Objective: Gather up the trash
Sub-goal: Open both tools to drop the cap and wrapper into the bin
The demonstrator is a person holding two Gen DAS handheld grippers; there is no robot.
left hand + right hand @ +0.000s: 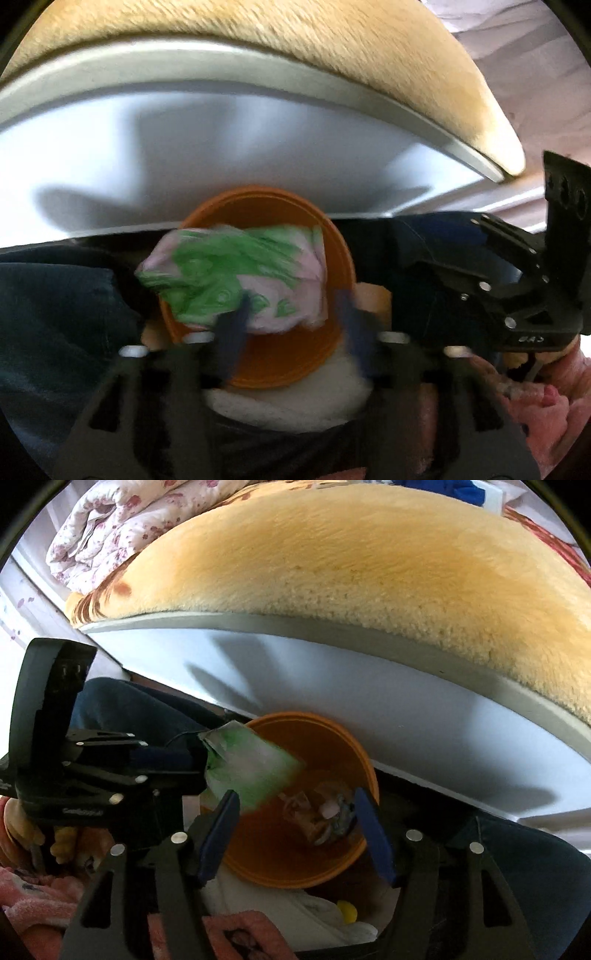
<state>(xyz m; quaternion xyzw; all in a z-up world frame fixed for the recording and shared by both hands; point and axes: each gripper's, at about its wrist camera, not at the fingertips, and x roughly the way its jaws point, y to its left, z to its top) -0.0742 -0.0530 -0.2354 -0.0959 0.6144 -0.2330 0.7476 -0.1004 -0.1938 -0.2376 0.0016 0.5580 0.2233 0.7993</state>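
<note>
An orange bin (334, 258) stands on the floor against the bed base; it also shows in the right wrist view (354, 753), with several scraps (325, 819) at its bottom. A green and white plastic wrapper (236, 273) hangs over the bin's mouth, blurred by motion. My left gripper (295, 314) has its fingers spread, and the wrapper lies just beyond its tips. In the right wrist view the wrapper (251, 771) sits at the left gripper's tip (199, 760). My right gripper (299, 834) is open and empty above the bin.
A bed with a tan fleece blanket (369, 572) and a pale base panel (184, 155) rises behind the bin. A floral quilt (110, 520) lies on the bed. Dark trouser legs (55, 314) flank the bin. White cloth (295, 904) and pink cloth (37, 897) lie below.
</note>
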